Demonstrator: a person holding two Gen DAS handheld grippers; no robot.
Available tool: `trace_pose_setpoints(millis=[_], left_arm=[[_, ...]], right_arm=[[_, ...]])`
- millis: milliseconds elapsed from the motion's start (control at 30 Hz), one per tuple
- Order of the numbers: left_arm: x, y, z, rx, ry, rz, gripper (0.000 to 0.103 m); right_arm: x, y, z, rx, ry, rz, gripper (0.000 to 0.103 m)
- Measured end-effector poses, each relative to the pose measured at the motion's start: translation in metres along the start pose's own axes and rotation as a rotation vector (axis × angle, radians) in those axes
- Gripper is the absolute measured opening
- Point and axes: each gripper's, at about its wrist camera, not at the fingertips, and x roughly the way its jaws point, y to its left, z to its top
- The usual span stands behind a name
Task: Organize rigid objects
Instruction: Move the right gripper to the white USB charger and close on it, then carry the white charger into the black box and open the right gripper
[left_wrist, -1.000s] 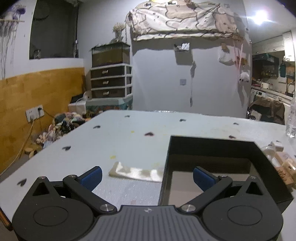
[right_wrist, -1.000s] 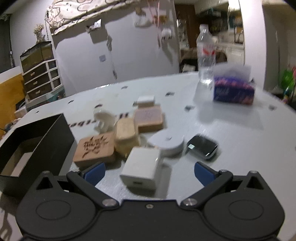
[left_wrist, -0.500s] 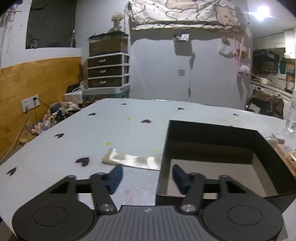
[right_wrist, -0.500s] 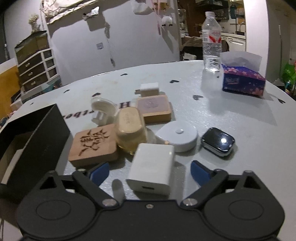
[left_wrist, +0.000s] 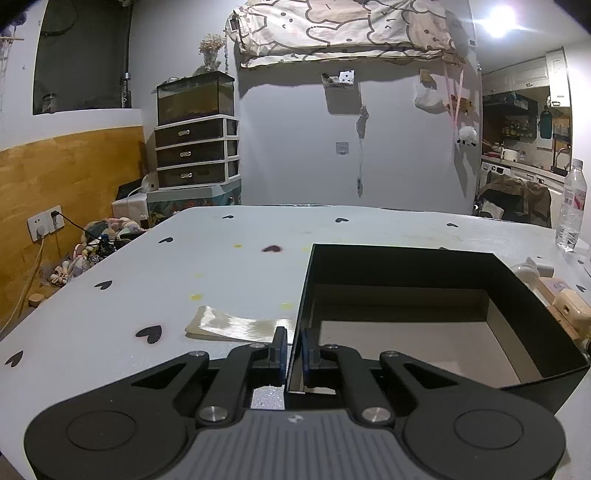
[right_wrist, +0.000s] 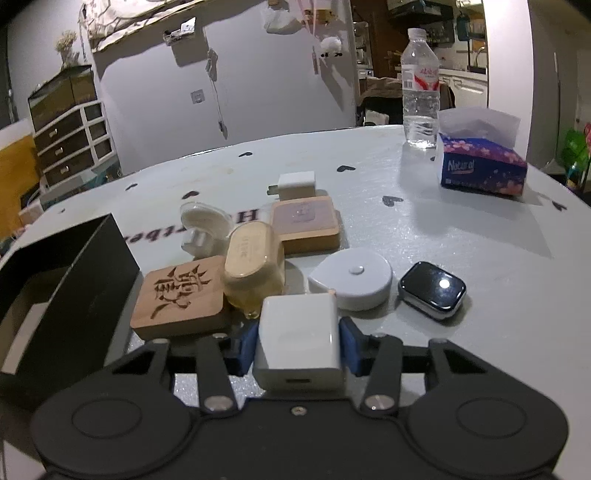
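Left wrist view first: left gripper (left_wrist: 292, 349) has its fingers (left_wrist: 279, 347) nearly together, pinching the near left wall of the black box (left_wrist: 517, 291), one pad outside and one inside. The box sits on the tabletop (left_wrist: 207, 258) with its open top up, and what shows of its pale floor is bare. A flat strip of shiny wrapping (left_wrist: 236, 326) lies just beside the box's left wall. This hand looks to be steadying the box so it does not slide while things go in.

Right wrist view: right gripper (right_wrist: 298, 341) has its fingers (right_wrist: 246, 343) closed against both sides of a white charger block (right_wrist: 299, 343), which sits low at the near edge of the cluster; whether it is off the tabletop I cannot tell. Just behind it lie a carved wooden tile (right_wrist: 181, 295), an amber rounded case (right_wrist: 253, 266), a round white puck (right_wrist: 352, 282) and a smartwatch body (right_wrist: 432, 290); farther back are a pink-topped wooden block (right_wrist: 304, 223), a clear plug cover (right_wrist: 205, 229) and a small white plug (right_wrist: 295, 184). A water bottle (right_wrist: 419, 85) and a tissue pack (right_wrist: 480, 166) stand well apart.

The step in hand appears to be the first pick. Next, the charger needs lifting clear of the amber case and puck, carrying left over the box wall, then lowering before release.
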Motion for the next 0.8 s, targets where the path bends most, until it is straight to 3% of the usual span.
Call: trace_pose_setpoints(millis=[233, 433, 633, 800], left_arm=[[0.000, 0.003, 0.004, -0.003, 0.019, -0.013, 0.007], [0.009, 0.008, 0.014, 0.005, 0.081, -0.051, 0.007], [0.013, 0.006, 0.017, 0.025, 0.093, -0.050, 0.005], [0.012, 0.008, 0.017, 0.014, 0.095, -0.056, 0.005]], right_arm=[[-0.011, 0.001, -0.004, -0.007, 0.002, 0.024, 0.047], [-0.038, 0.015, 0.006, -0.050, -0.069, 0.084, 0.047], [-0.053, 0.045, 0.032, -0.106, -0.118, 0.214, 0.047], [-0.042, 0.092, 0.052, -0.189, -0.077, 0.356, 0.047]])
